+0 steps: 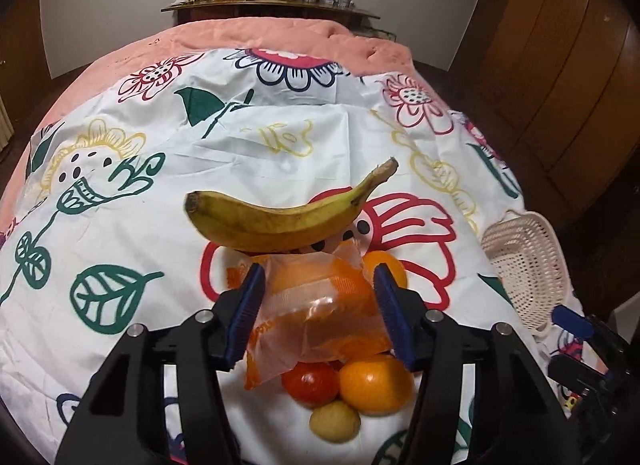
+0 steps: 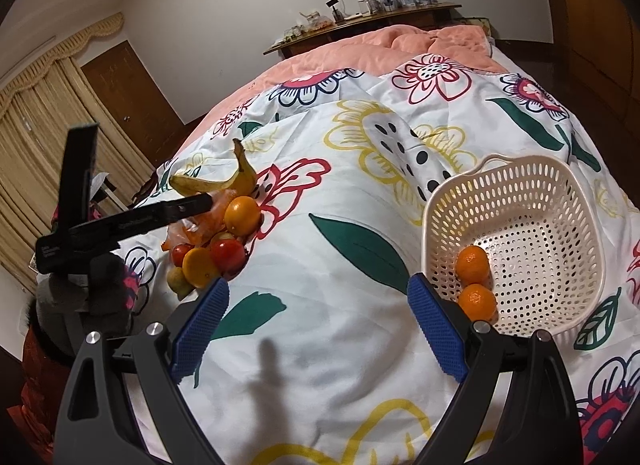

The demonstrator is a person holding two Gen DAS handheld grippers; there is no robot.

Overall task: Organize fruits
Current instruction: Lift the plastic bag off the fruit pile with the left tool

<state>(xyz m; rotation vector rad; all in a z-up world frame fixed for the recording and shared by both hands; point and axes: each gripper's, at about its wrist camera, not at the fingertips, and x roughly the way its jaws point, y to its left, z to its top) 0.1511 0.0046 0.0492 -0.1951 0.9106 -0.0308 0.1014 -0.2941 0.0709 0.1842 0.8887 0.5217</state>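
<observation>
My left gripper [image 1: 320,297] has its blue pads on either side of an orange fruit in a clear orange wrapper [image 1: 320,305], gripping it above a fruit pile. Under it lie a red tomato [image 1: 310,383], an orange [image 1: 376,385] and a small yellowish fruit [image 1: 335,421]. A banana [image 1: 280,221] lies just beyond, with another orange [image 1: 386,267] behind. My right gripper [image 2: 318,313] is open and empty over the bedspread, next to a white perforated basket [image 2: 536,193] holding two oranges [image 2: 474,263]. The pile also shows in the right wrist view [image 2: 224,237].
The fruit lies on a flowered white cloth [image 1: 120,225] over a pink blanket [image 1: 280,35] on a bed. The basket [image 1: 528,269] shows at the right of the left wrist view. A wooden shelf [image 1: 272,7] with small items stands behind the bed. Curtains [image 2: 44,137] hang at left.
</observation>
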